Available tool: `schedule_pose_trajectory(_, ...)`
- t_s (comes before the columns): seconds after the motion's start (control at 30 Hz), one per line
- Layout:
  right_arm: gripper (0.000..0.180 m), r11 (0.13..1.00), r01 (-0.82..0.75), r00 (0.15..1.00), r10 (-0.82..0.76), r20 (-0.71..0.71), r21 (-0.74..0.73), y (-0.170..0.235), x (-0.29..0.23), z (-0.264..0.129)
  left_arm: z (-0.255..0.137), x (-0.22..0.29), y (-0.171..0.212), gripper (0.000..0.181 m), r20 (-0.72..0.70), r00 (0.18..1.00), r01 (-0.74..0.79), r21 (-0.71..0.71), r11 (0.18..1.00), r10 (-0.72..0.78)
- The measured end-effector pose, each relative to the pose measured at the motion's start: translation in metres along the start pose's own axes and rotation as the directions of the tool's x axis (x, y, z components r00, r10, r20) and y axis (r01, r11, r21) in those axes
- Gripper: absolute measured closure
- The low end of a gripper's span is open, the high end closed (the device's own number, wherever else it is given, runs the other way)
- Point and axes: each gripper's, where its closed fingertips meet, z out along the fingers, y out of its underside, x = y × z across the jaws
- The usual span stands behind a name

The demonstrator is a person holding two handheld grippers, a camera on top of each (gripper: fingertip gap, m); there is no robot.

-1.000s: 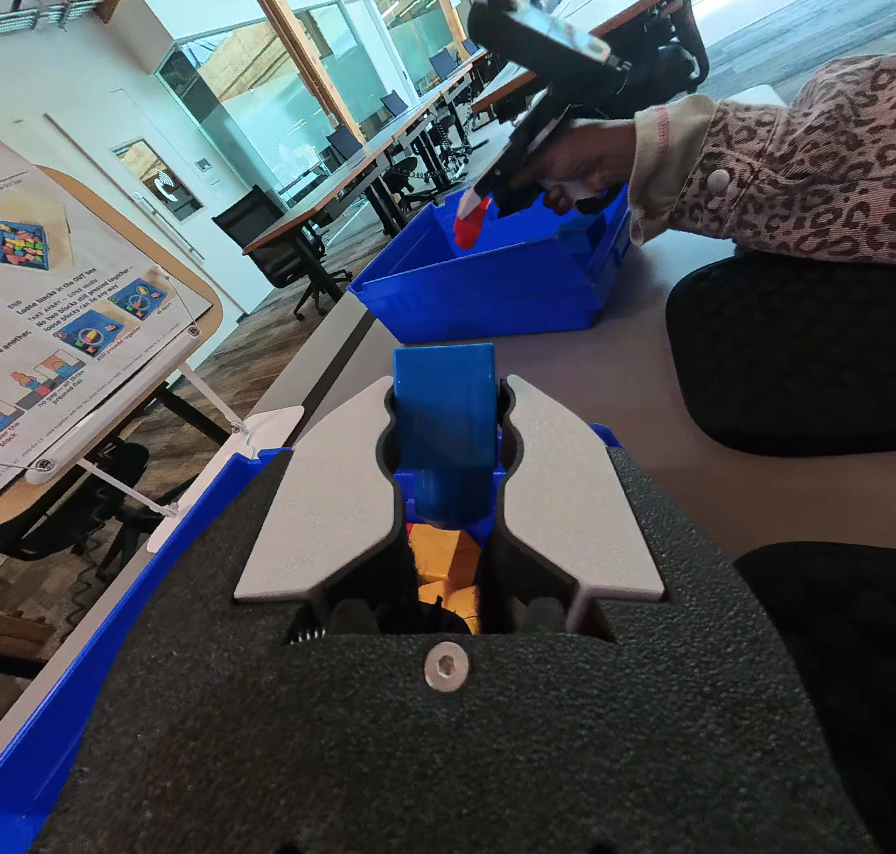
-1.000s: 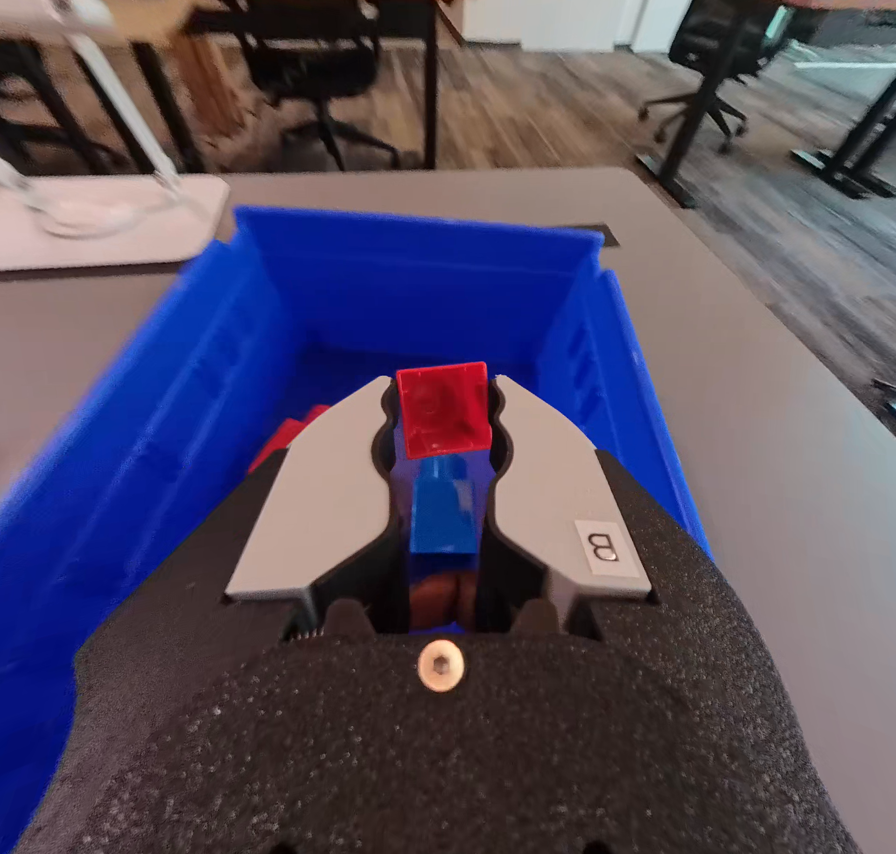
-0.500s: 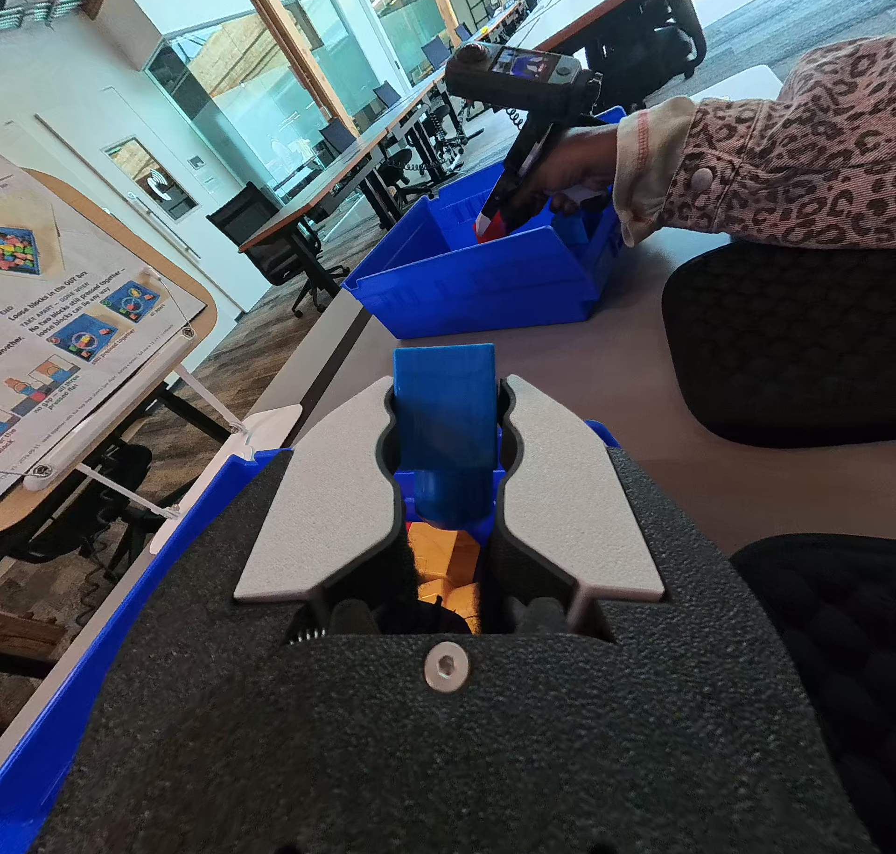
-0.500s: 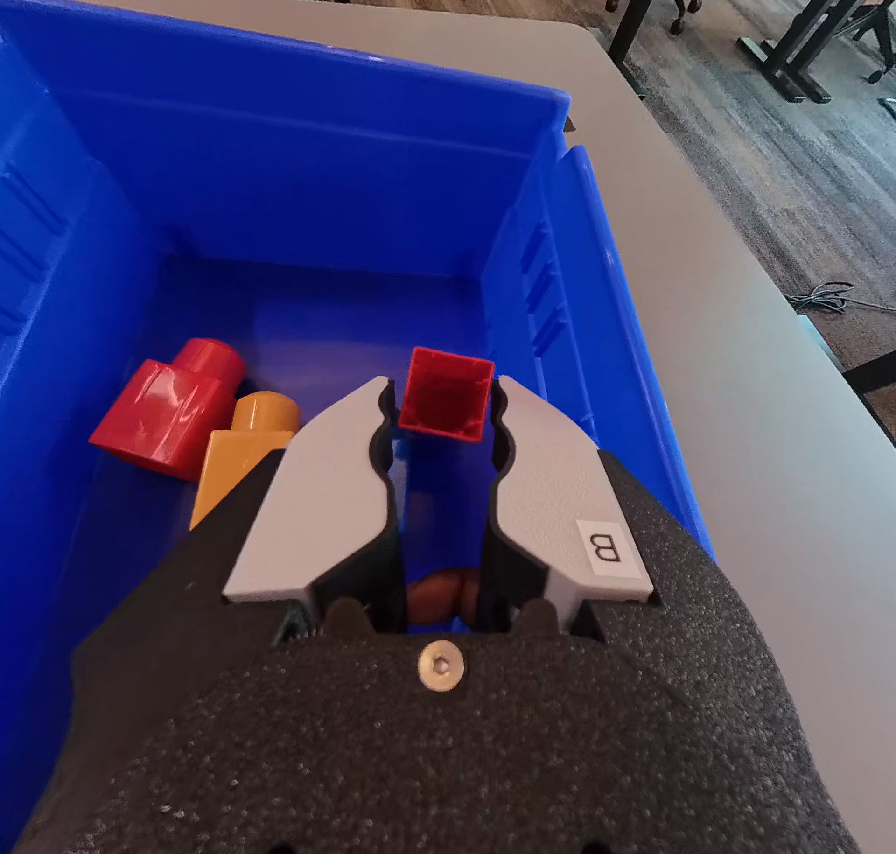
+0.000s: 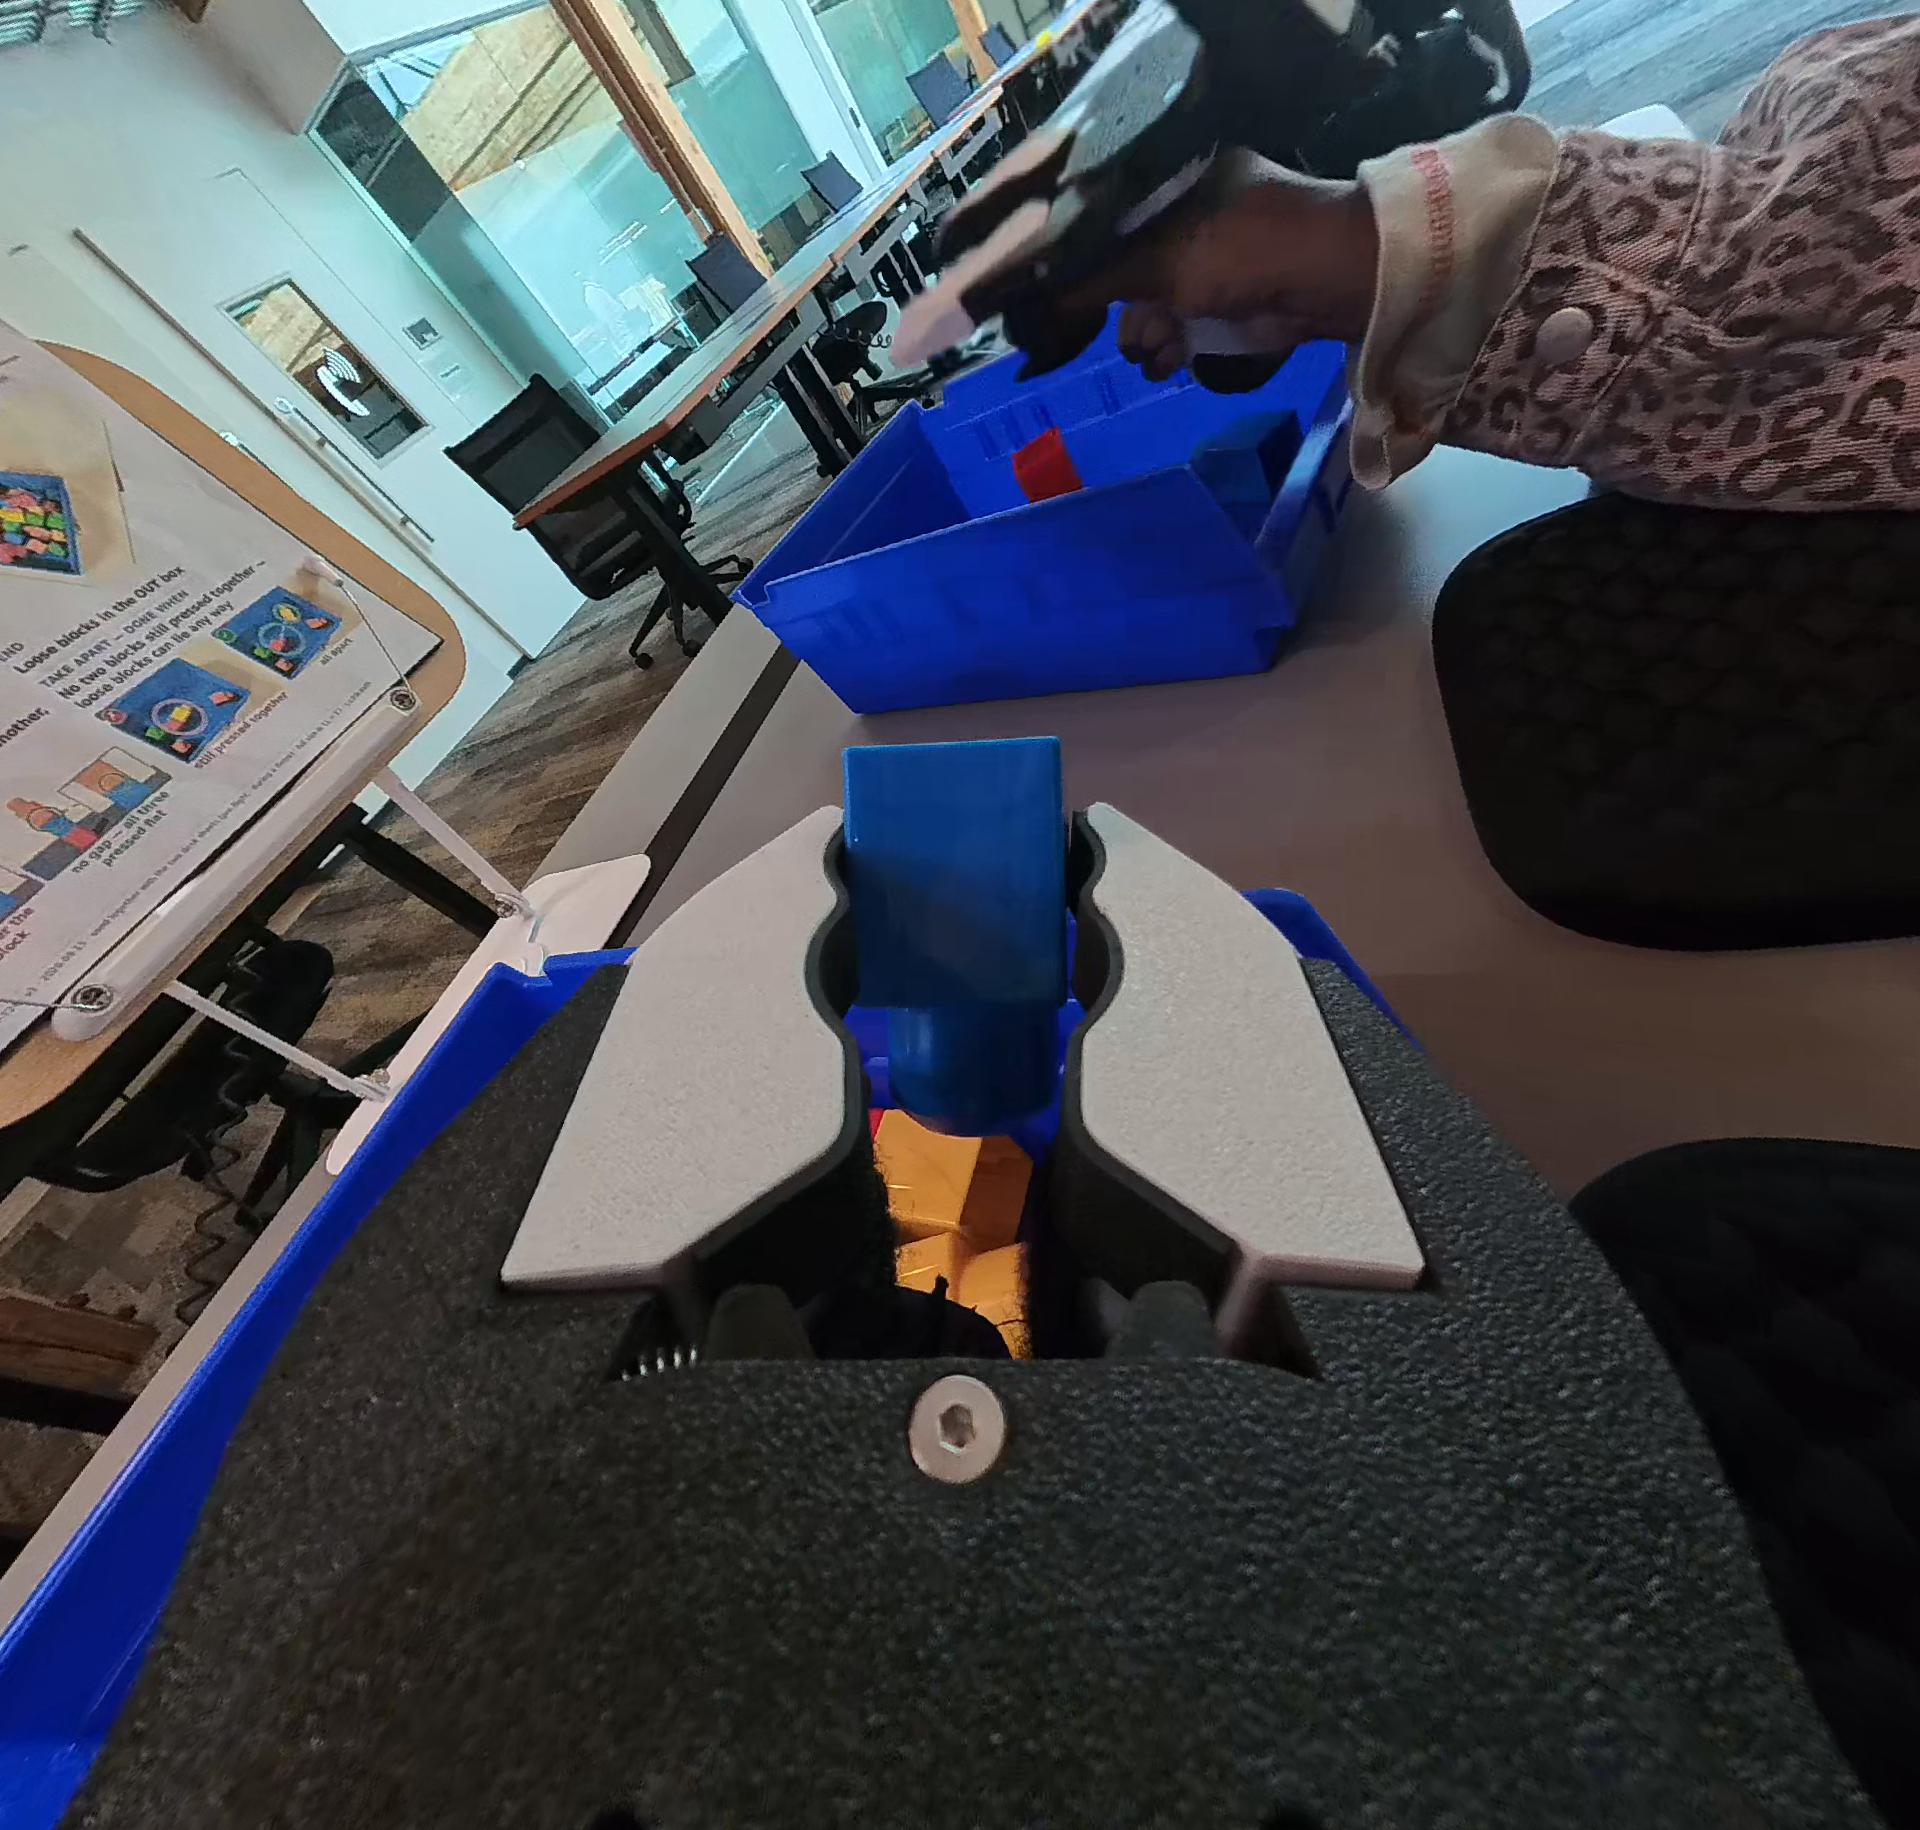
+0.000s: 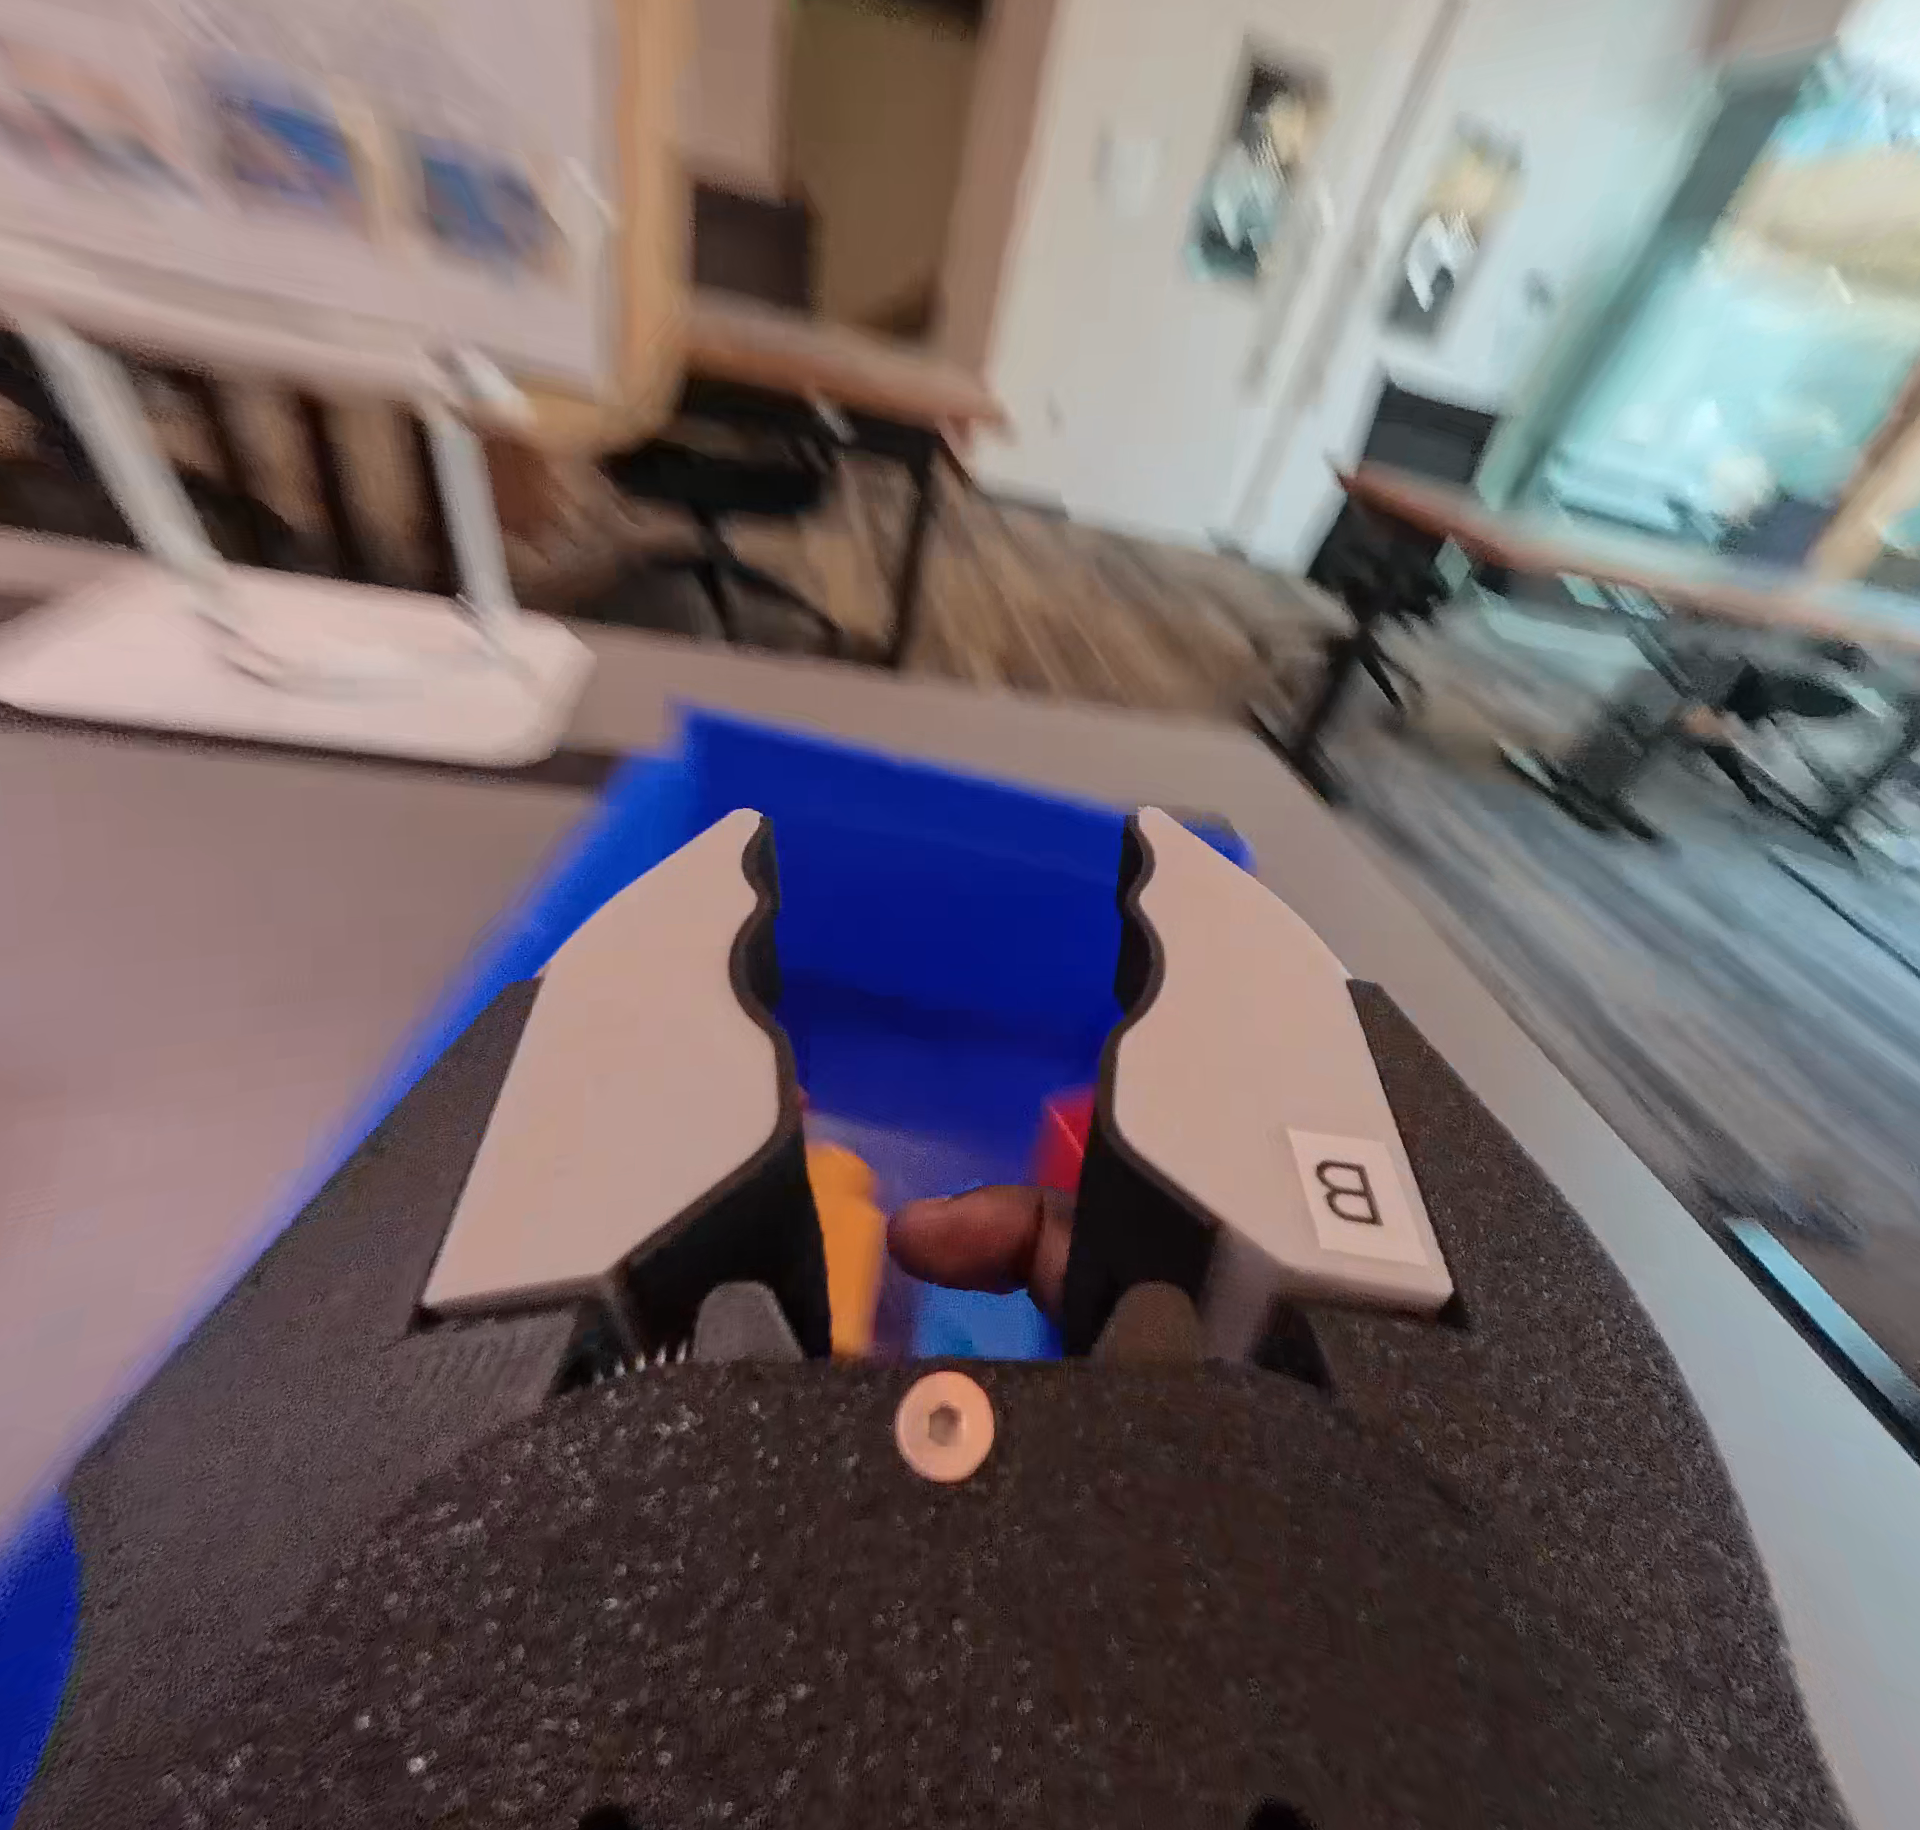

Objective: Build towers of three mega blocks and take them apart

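Note:
My left gripper point(image 5: 956, 824) is shut on a blue mega block point(image 5: 954, 876) and holds it above a near blue bin point(image 5: 312, 1146) with orange blocks point(image 5: 961, 1230) inside. My right gripper point(image 6: 945, 835) is open and empty, lifted above a far blue bin point(image 6: 935, 824); it also shows in the left wrist view point(image 5: 997, 253), held by a hand in a leopard-print sleeve. A red block point(image 5: 1047, 466) lies in that far bin point(image 5: 1039, 596). In the blurred right wrist view, an orange block point(image 6: 847, 1230) and a red block point(image 6: 1070, 1136) show below my fingers.
An instruction board point(image 5: 156, 658) on a white stand sits left of the grey table point(image 5: 1299, 814). Black padded rests point(image 5: 1683, 720) lie at the right. Office desks and chairs stand beyond the table.
My right gripper has opened, let the red block go into the far bin, and risen out of it. My left gripper has stayed still with the blue block.

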Motion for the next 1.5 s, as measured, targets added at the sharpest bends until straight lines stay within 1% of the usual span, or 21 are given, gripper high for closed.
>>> schedule_pose_trajectory(0.07, 0.119, 0.972, -0.081, 0.975, 0.032, 0.22, 0.219, -0.045, -0.043, -0.021, 0.001, 0.0, 0.001, 0.142, 0.0, 1.0, 0.0, -0.002, 1.0, 0.0)
schedule_pose_trajectory(0.1, 0.122, 0.943, -0.14, 0.935, 0.026, 0.354, 0.301, -0.065, -0.068, -0.037, 0.001, 0.0, 0.001, 0.142, 0.0, 1.0, -0.001, -0.003, 1.0, 0.001)
schedule_pose_trajectory(0.13, 0.127, 0.913, -0.196, 0.865, -0.01, 0.501, 0.357, -0.08, -0.098, -0.057, 0.002, 0.0, 0.002, 0.142, 0.0, 1.0, -0.003, -0.004, 1.0, 0.003)
schedule_pose_trajectory(0.17, 0.128, 0.889, -0.245, 0.762, -0.07, 0.644, 0.386, -0.09, -0.129, -0.08, 0.002, 0.001, 0.002, 0.143, -0.002, 1.0, -0.005, -0.006, 1.0, 0.005)
schedule_pose_trajectory(0.23, 0.126, 0.878, -0.296, 0.5, -0.195, 0.844, 0.377, -0.094, -0.185, -0.126, 0.003, 0.002, 0.003, 0.142, -0.005, 1.0, -0.007, -0.008, 1.0, 0.007)
schedule_pose_trajectory(0.27, 0.124, 0.891, -0.285, 0.371, -0.236, 0.898, 0.352, -0.087, -0.208, -0.145, 0.003, 0.002, 0.003, 0.142, -0.007, 1.0, -0.008, -0.008, 1.0, 0.007)
schedule_pose_trajectory(0.3, 0.121, 0.909, -0.25, 0.274, -0.264, 0.925, 0.334, -0.079, -0.227, -0.159, 0.003, 0.002, 0.003, 0.142, -0.01, 1.0, -0.009, -0.006, 1.0, 0.009)
schedule_pose_trajectory(0.33, 0.12, 0.922, -0.194, 0.232, -0.288, 0.929, 0.334, -0.069, -0.242, -0.165, 0.003, 0.003, 0.002, 0.142, -0.013, 1.0, -0.01, -0.004, 1.0, 0.01)
schedule_pose_trajectory(0.4, 0.12, 0.927, -0.09, 0.205, -0.34, 0.918, 0.364, -0.052, -0.263, -0.168, 0.003, 0.004, 0.001, 0.143, -0.017, 1.0, -0.013, 0.003, 1.0, 0.013)
schedule_pose_trajectory(0.47, 0.124, 0.938, -0.05, 0.168, -0.329, 0.929, 0.342, -0.044, -0.276, -0.174, 0.003, 0.003, 0.0, 0.143, -0.007, 1.0, -0.019, 0.006, 1.0, 0.019)
schedule_pose_trajectory(0.63, 0.124, 0.969, -0.031, 0.149, -0.236, 0.96, 0.244, -0.04, -0.296, -0.178, 0.004, 0.001, -0.004, 0.142, 0.03, 0.997, -0.077, 0.02, 0.997, 0.076)
schedule_pose_trajectory(0.73, 0.138, 0.962, -0.03, 0.182, -0.263, 0.947, 0.273, -0.041, -0.296, -0.175, 0.005, 0.003, 0.0, 0.143, 0.019, 0.996, -0.083, -0.004, 0.997, 0.083)
schedule_pose_trajectory(0.9, 0.142, 0.941, -0.021, 0.196, -0.328, 0.924, 0.338, -0.043, -0.293, -0.178, 0.005, 0.004, -0.003, 0.141, 0.015, 0.997, -0.075, 0.019, 0.997, 0.075)
schedule_pose_trajectory(1.0, 0.143, 0.938, -0.074, 0.227, -0.315, 0.922, 0.339, -0.056, -0.283, -0.176, 0.002, -0.003, -0.006, 0.14, 0.049, 0.997, -0.062, 0.041, 0.997, 0.06)
schedule_pose_trajectory(1.03, 0.143, 0.935, -0.101, 0.254, -0.307, 0.917, 0.34, -0.063, -0.276, -0.174, 0.001, -0.006, -0.006, 0.139, 0.067, 0.996, -0.056, 0.046, 0.997, 0.053)
schedule_pose_trajectory(1.13, 0.144, 0.911, -0.194, 0.388, -0.269, 0.881, 0.363, -0.093, -0.237, -0.162, -0.003, -0.015, -0.009, 0.139, 0.11, 0.994, -0.037, 0.071, 0.997, 0.029)
schedule_pose_trajectory(1.2, 0.144, 0.898, -0.226, 0.509, -0.222, 0.832, 0.377, -0.108, -0.199, -0.147, -0.005, -0.02, -0.011, 0.141, 0.14, 0.99, -0.029, 0.083, 0.996, 0.018)
schedule_pose_trajectory(1.27, 0.144, 0.909, -0.196, 0.641, -0.166, 0.75, 0.368, -0.107, -0.155, -0.124, -0.006, -0.025, -0.009, 0.143, 0.168, 0.986, -0.027, 0.074, 0.997, 0.014)
schedule_pose_trajectory(1.33, 0.144, 0.943, -0.153, 0.731, -0.093, 0.677, 0.294, -0.089, -0.117, -0.098, -0.007, -0.03, -0.006, 0.145, 0.195, 0.981, -0.018, 0.061, 0.998, 0.006)
schedule_pose_trajectory(1.43, 0.144, 0.999, -0.03, 0.791, 0.003, 0.612, 0.035, -0.025, -0.084, -0.062, -0.006, -0.041, 0.005, 0.146, 0.25, 0.968, 0.019, 0.001, 1.0, -0.018)
schedule_pose_trajectory(1.5, 0.144, 0.988, 0.08, 0.832, 0.009, 0.554, -0.135, 0.013, -0.071, -0.047, -0.007, -0.049, 0.016, 0.146, 0.293, 0.956, 0.049, -0.055, 0.997, -0.031)
